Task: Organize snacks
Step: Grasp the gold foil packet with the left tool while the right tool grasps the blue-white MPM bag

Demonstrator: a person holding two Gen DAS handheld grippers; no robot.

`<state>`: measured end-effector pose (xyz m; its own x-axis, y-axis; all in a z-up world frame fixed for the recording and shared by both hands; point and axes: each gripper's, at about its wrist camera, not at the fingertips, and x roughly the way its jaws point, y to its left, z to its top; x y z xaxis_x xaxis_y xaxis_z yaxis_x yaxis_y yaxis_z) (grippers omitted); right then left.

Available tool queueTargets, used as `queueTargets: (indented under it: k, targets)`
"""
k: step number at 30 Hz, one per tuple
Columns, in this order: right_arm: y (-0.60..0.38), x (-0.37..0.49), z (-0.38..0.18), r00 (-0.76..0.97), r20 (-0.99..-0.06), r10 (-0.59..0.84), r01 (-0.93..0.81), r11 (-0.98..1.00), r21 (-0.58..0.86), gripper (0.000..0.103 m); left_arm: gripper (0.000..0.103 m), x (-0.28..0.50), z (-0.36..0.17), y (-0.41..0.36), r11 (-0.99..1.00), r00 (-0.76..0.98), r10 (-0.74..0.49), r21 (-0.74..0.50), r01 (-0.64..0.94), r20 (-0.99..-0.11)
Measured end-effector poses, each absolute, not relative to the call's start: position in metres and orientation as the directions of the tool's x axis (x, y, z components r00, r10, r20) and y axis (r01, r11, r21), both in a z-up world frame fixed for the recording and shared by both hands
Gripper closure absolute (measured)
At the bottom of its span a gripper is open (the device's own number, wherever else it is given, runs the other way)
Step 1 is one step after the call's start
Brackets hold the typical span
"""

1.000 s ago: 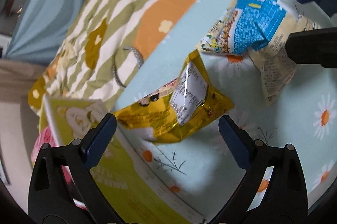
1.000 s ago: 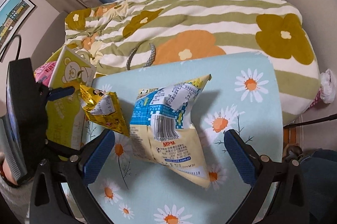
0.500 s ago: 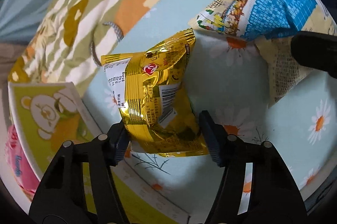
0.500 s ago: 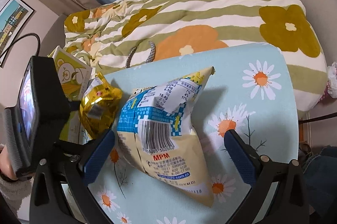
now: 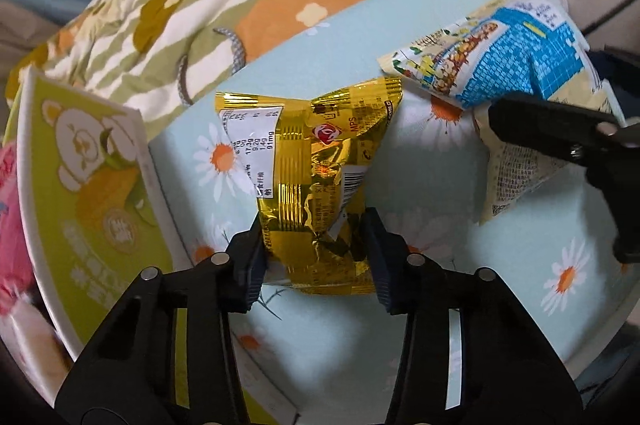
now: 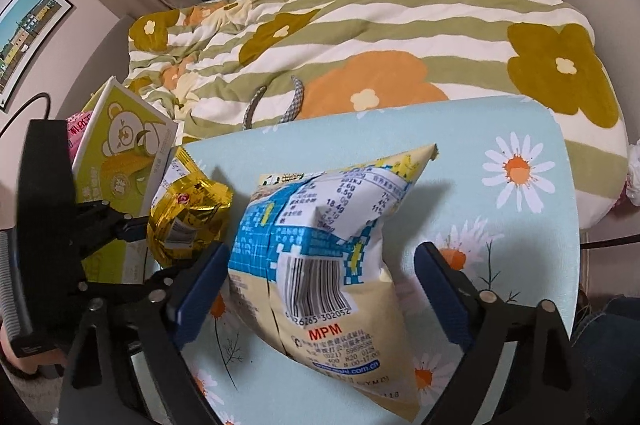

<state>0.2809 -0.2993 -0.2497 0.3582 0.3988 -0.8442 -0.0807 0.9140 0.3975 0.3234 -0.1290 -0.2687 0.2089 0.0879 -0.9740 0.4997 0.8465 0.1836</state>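
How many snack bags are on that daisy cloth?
2: a gold snack bag pinched by the left gripper, a blue-and-cream snack bag between the open right gripper.

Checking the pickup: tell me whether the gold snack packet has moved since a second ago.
Yes. The gold snack packet, shut in the left gripper, turned upright and shifted away from the green bear box.

The green bear box (image 5: 92, 193) is cut by the left edge of the left wrist view, and the pink packet (image 5: 10, 225) behind it is blurred. The gold snack bag (image 6: 188, 221) is partly hidden behind the left gripper (image 6: 136, 245) in the right wrist view, and the print on this bag is too small to read.
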Motion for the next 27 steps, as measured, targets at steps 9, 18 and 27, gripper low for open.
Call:
queueTargets:
  k: [9, 18, 27]
  targets:
    - [-0.293, 0.280, -0.253, 0.347, -0.851, 0.395, -0.100, 0.918, 0.385, 0.028, 0.065, 0.313, -0.261, -0.107, 0.924, 0.222, 0.004, 0.088, 0.373, -0.975]
    - [-0.297, 0.268, -0.250, 0.356, -0.848, 0.393, -0.119, 0.919, 0.376, 0.051, 0.072, 0.302, -0.251, -0.102, 0.948, 0.253, -0.050, 0.033, 0.315, -0.966]
    - [-0.306, 0.245, -0.222, 0.409, -0.837, 0.364, -0.102, 0.930, 0.354, 0.051, 0.073, 0.290, -0.230, -0.099, 0.955, 0.293, -0.147, -0.058, 0.292, -0.945]
